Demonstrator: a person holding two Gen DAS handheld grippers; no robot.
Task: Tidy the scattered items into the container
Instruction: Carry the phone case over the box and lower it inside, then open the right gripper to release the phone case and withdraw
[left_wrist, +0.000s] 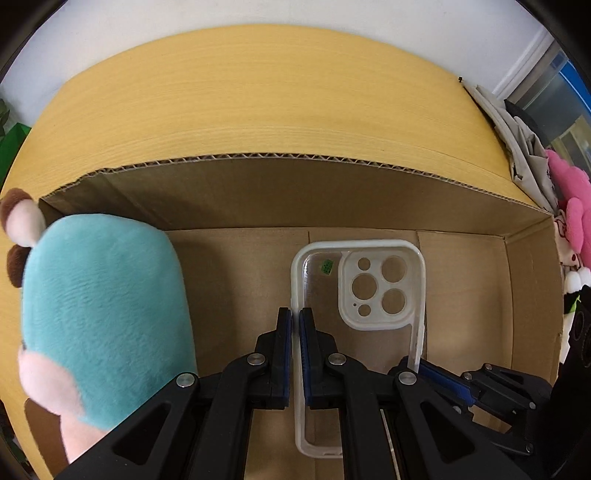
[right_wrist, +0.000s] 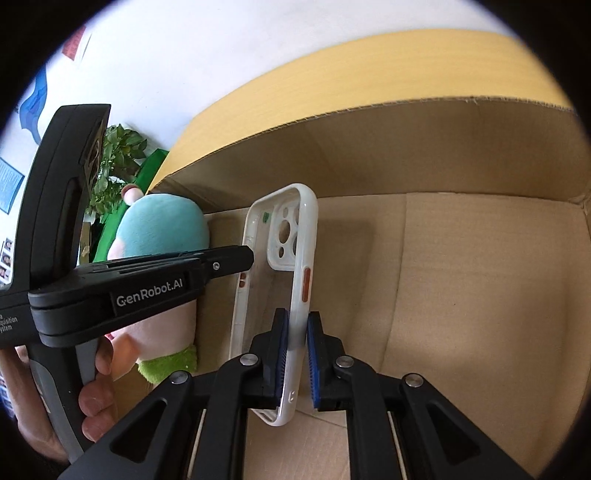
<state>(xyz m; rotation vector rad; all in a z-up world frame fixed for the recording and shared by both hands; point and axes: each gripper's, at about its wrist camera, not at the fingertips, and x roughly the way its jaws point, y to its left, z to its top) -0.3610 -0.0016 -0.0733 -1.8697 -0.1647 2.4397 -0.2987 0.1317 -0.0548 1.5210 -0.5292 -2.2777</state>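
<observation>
A clear phone case (left_wrist: 321, 295) with a white rim hangs inside the open cardboard box (left_wrist: 295, 192), held by both grippers. My left gripper (left_wrist: 295, 314) is shut on one long edge of the case. My right gripper (right_wrist: 297, 321) is shut on the opposite long edge, below the orange buttons of the phone case (right_wrist: 304, 236). The right gripper (left_wrist: 421, 363) also shows at the lower right of the left wrist view. A teal and pink plush toy (left_wrist: 103, 302) leans in the box's left corner. In the right wrist view the left gripper (right_wrist: 247, 258) comes in from the left, in front of the plush toy (right_wrist: 162, 225).
The box stands on a yellow wooden table (left_wrist: 258, 92) by a white wall. Pink plush toys (left_wrist: 576, 206) and grey cloth (left_wrist: 517, 147) lie to the right of the box. A potted plant (right_wrist: 114, 155) stands left of it. A person's hand (right_wrist: 96, 398) grips the left gripper's handle.
</observation>
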